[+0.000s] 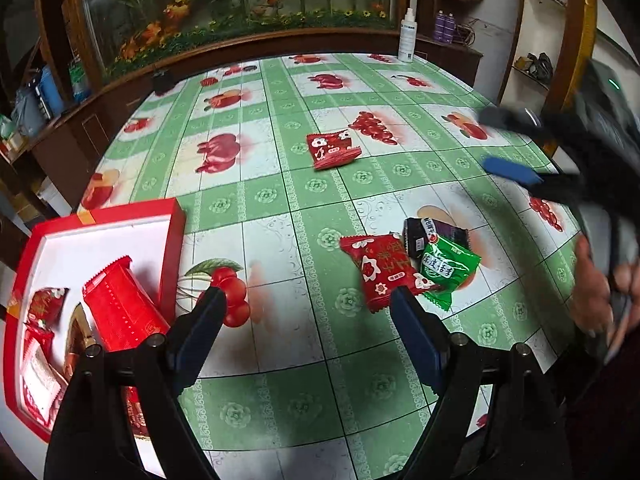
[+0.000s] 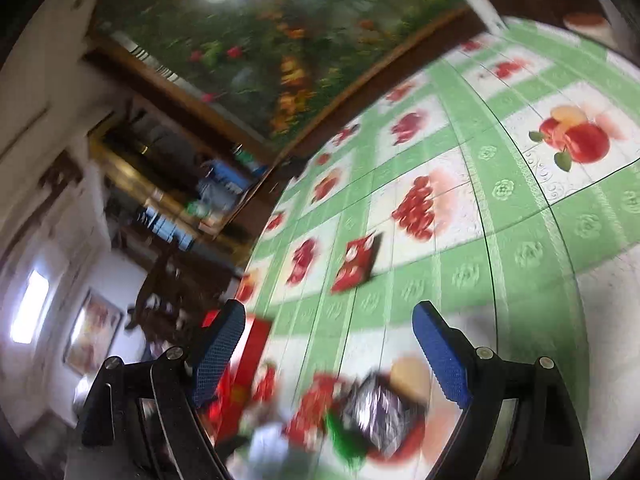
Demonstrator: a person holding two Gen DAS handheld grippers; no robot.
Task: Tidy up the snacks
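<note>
Snacks (image 1: 384, 270) carry Chinese print — too small to read — both tools (image 1: 308, 320) (image 2: 328, 334) spread wide, empty.

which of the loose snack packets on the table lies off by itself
The small red packet farther up the table lies alone. The larger red packet, green packet and dark packet overlap in one cluster.

Snack pile (image 2: 352, 420) — motion-blurred, indistinct
</note>
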